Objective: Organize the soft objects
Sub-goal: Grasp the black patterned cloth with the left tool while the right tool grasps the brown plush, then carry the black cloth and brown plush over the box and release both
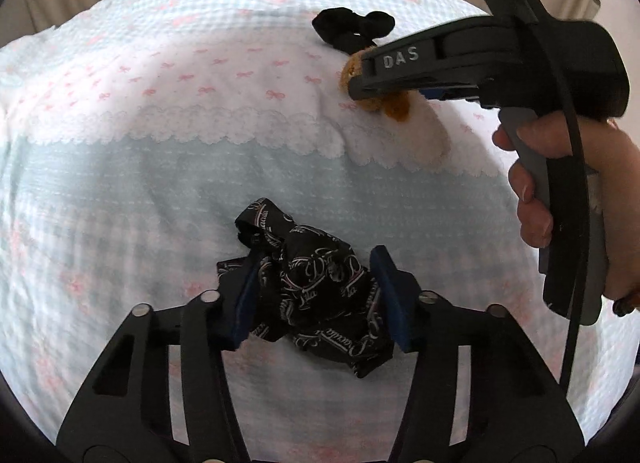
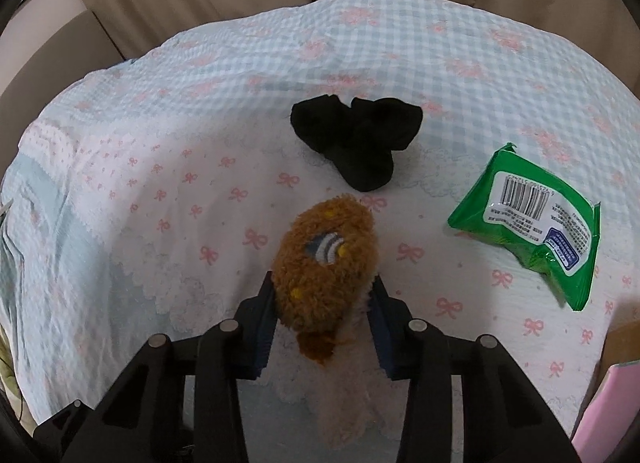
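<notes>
Soft, light and squashy, both bundles lie on the checked bedspread [image 2: 168, 111]: the left gripper [image 1: 316, 295] pinches the black printed cloth [image 1: 320, 287], the right gripper [image 2: 322, 323] clasps the brown plush toy [image 2: 328, 259] mid-body.

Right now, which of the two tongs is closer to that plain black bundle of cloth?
Right. The right tongs clasp the brown plush toy, lying just short of the plain black bundle. The left tongs sit farther back, around the black printed cloth.
</notes>
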A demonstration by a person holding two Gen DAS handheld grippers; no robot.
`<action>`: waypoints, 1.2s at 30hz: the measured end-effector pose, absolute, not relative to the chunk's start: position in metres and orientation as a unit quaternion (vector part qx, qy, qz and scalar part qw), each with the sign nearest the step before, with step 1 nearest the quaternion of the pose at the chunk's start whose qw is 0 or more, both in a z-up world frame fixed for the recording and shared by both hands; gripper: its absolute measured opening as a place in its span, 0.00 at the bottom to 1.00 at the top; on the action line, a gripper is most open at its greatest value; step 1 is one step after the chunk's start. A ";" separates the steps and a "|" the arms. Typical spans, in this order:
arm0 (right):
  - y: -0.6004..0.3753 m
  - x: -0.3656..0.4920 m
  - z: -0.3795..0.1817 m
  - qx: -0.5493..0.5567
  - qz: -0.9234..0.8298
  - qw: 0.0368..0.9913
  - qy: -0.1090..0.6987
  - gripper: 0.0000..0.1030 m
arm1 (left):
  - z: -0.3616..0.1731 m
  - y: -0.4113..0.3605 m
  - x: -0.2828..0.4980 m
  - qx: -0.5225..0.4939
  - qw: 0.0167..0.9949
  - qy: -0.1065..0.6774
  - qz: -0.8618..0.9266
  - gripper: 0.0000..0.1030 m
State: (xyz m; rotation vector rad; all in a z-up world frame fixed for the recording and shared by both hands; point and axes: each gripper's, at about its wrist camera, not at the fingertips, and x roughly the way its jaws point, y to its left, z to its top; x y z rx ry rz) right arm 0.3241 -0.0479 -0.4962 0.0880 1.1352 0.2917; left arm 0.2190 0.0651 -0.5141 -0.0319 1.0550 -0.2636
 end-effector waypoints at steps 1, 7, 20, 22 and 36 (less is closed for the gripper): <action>-0.049 0.324 -0.496 0.042 0.136 0.833 0.534 0.36 | -0.513 0.067 0.220 -0.020 0.855 0.502 -0.125 0.44; -0.058 0.322 -0.484 0.065 0.128 0.838 0.527 0.35 | -0.499 0.079 0.231 -0.040 0.860 0.497 -0.110 0.42; -0.076 0.305 -0.394 0.087 0.122 0.856 0.496 0.34 | -0.408 0.083 0.244 -0.031 0.880 0.461 -0.106 0.42; -0.081 0.299 -0.373 0.090 0.120 0.860 0.488 0.34 | -0.382 0.082 0.242 -0.030 0.884 0.454 -0.109 0.42; -0.160 0.207 -0.219 0.136 0.091 0.896 0.412 0.34 | -0.221 0.018 0.224 -0.020 0.914 0.384 -0.130 0.42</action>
